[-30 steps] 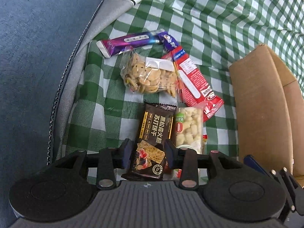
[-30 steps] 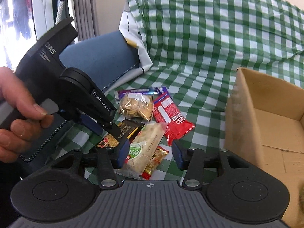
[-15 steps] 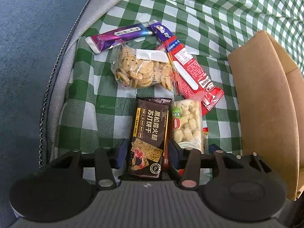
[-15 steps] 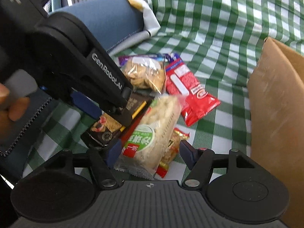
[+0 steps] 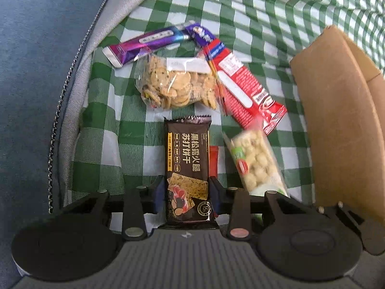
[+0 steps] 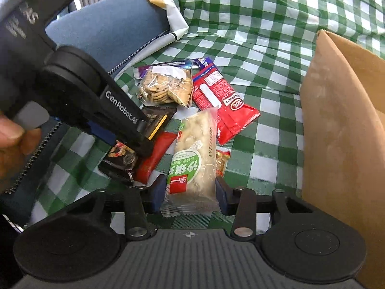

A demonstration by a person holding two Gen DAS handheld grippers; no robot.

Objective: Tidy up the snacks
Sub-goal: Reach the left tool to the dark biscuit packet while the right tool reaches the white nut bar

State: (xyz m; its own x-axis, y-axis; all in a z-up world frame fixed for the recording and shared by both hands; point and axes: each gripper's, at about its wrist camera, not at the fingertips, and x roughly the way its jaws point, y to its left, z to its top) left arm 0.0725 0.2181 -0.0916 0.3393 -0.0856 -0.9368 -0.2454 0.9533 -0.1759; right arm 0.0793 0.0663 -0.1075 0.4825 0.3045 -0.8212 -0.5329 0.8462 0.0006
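My left gripper (image 5: pixel 188 198) is shut on a dark brown cracker pack (image 5: pixel 187 166), seen also in the right wrist view (image 6: pixel 154 120). My right gripper (image 6: pixel 191 193) is shut on a clear pack of pale puffed snacks with a green label (image 6: pixel 195 159), which shows blurred in the left wrist view (image 5: pixel 255 161). On the green checked cloth (image 5: pixel 252 19) lie a clear bag of small biscuits (image 5: pixel 175 84), a long red wafer pack (image 5: pixel 243 89), a purple bar (image 5: pixel 144 43) and a small red packet (image 6: pixel 156 154).
An open cardboard box (image 5: pixel 341 120) stands at the right, its near wall beside my right gripper (image 6: pixel 341 130). A blue cushion with a zip (image 5: pixel 36 72) lies at the left. The left gripper's body (image 6: pixel 79 91) fills the left of the right wrist view.
Both grippers closed on their packs. The left took hold of the brown cracker pack. The right closed on the puffed snack pack, which has shifted rightward, uncovering the small red packet.
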